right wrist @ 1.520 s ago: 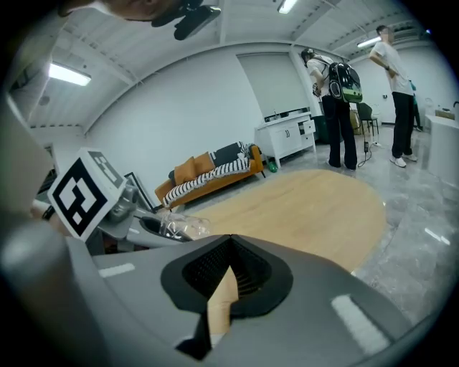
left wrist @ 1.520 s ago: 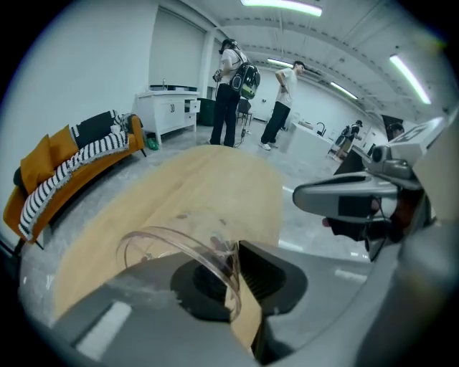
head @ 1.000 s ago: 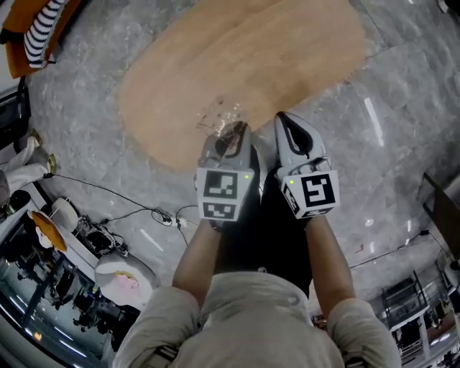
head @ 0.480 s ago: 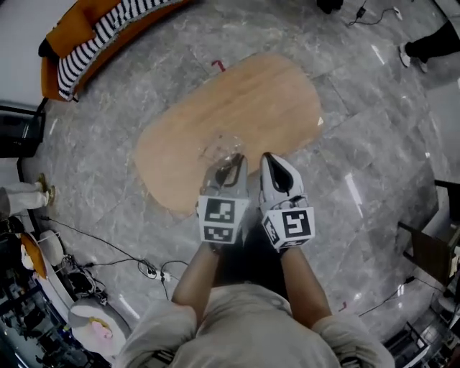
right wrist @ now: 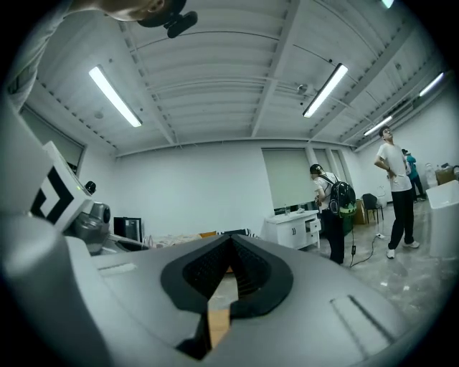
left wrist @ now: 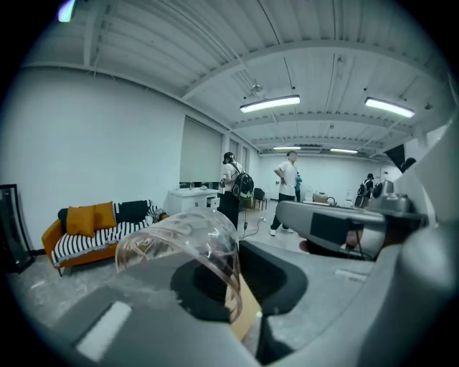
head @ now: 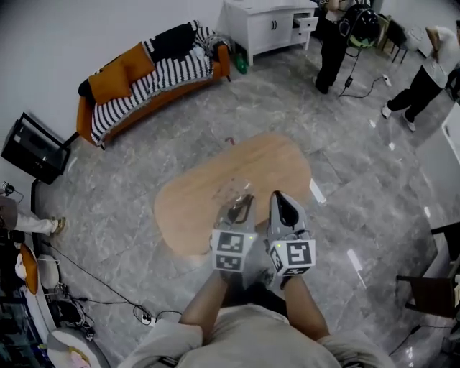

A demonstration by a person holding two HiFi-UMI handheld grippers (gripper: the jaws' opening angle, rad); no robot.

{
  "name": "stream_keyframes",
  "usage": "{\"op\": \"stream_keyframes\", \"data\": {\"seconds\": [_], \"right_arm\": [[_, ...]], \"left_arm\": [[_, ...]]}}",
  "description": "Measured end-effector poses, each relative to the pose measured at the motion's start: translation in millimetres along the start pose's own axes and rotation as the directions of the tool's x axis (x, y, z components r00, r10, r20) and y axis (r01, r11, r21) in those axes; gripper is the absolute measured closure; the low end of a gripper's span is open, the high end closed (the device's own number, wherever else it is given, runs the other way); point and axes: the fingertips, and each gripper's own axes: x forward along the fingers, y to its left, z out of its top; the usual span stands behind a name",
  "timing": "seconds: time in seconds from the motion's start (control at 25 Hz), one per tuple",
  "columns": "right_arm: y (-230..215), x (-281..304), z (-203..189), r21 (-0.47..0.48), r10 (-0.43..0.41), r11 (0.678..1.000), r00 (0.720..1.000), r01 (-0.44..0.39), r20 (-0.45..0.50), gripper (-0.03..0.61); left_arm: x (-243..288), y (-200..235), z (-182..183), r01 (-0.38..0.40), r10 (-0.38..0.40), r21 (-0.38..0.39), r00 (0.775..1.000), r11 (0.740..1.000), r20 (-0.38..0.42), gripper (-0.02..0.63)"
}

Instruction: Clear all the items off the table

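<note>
The oval wooden table [head: 251,165] stands on the grey stone floor, and its top looks bare in the head view. My left gripper [head: 241,203] is shut on the wall of a clear plastic cup [head: 233,190], held above the table's near edge. In the left gripper view the cup [left wrist: 188,240] curves over the jaws of that gripper [left wrist: 231,287], its rim pinched between them. My right gripper [head: 281,198] is close beside it on the right. In its own view the right gripper [right wrist: 231,245] has its tips together with nothing between them.
An orange sofa with a striped cover [head: 151,68] and a white cabinet [head: 269,21] line the far wall. Two people [head: 338,36] [head: 424,79] stand at the back right. A black screen [head: 32,147] and floor cables [head: 79,287] lie to the left, and a dark chair [head: 424,287] stands to the right.
The head view has pulled up and back, so the table looks smaller and much more of the room shows. Both grippers stay side by side, the left one still holding the cup.
</note>
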Motion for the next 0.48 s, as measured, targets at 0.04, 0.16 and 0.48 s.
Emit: {"op": "stream_keyframes", "data": {"seconds": [0.04, 0.16, 0.48], "right_arm": [[2, -3, 2, -0.002, 0.003, 1.0, 1.0, -0.003, 0.008, 0.572], [8, -11, 17, -0.02, 0.01, 1.0, 0.999, -0.009, 0.036, 0.572], [1, -34, 57, -0.109, -0.004, 0.994, 0.996, 0.014, 0.089, 0.572]], "left_arm": [[-3, -2, 5, 0.0, 0.0, 0.012, 1.0, 1.0, 0.015, 0.565], [-17, -7, 21, 0.008, -0.01, 0.046, 0.999, 0.999, 0.05, 0.565], [-37, -22, 51, 0.018, -0.026, 0.071, 0.993, 0.997, 0.112, 0.565]]}}
